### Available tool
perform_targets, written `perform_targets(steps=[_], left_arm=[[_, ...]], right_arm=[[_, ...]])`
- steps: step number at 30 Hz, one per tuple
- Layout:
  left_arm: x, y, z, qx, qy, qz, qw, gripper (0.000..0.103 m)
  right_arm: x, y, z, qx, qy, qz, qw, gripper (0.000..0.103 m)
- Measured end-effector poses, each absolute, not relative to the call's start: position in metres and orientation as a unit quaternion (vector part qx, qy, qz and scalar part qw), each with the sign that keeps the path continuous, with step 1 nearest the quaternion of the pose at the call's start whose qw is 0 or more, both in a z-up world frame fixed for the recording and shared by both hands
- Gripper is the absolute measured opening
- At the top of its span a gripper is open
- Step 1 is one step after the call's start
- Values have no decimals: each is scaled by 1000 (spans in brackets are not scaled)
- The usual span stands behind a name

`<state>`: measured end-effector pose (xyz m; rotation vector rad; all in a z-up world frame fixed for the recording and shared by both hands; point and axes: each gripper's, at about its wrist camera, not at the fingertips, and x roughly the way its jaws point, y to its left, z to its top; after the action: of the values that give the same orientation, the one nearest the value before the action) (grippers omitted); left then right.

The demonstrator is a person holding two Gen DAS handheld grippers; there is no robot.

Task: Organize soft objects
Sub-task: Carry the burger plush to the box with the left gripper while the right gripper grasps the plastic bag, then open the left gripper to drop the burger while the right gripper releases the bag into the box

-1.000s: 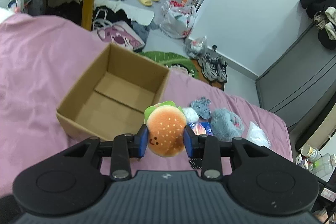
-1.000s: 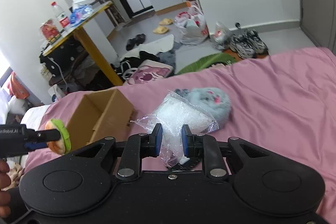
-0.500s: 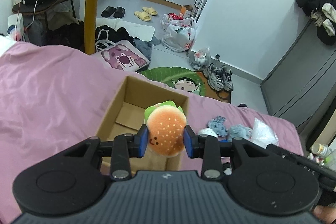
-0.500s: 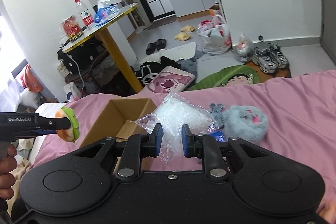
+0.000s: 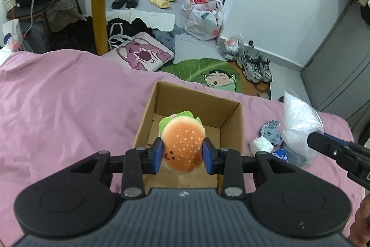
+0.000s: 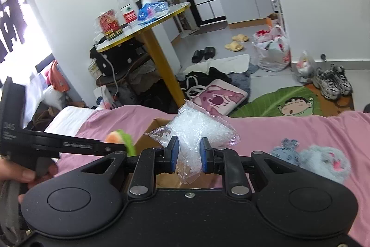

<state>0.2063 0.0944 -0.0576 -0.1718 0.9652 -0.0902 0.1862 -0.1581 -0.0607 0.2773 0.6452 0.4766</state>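
Left gripper (image 5: 182,152) clenched on burger plush (image 5: 183,145), poised over open cardboard box (image 5: 231,126) on pink bed (image 5: 69,103). Right gripper (image 6: 189,155) pinching clear plastic bag (image 6: 196,129) beside box. Drop step; next: release plush inside box.

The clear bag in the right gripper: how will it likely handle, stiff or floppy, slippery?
Probably floppy: the clear bag bulges above the right gripper and its lower corner hangs limp below. Likely light, since a narrow pinch carries it. The glossy film may be slippery, so it could slide out if the grip loosens.
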Motion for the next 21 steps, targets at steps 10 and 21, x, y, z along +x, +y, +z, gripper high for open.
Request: perform_targets(steps=[10, 21], left_arm=[[236, 90, -86, -89, 487, -54, 867, 34], [264, 87, -114, -102, 510, -57, 852, 35]], right_arm=[[207, -139, -71, 139, 309, 241, 910, 20], [222, -133, -93, 146, 325, 242, 902, 20]])
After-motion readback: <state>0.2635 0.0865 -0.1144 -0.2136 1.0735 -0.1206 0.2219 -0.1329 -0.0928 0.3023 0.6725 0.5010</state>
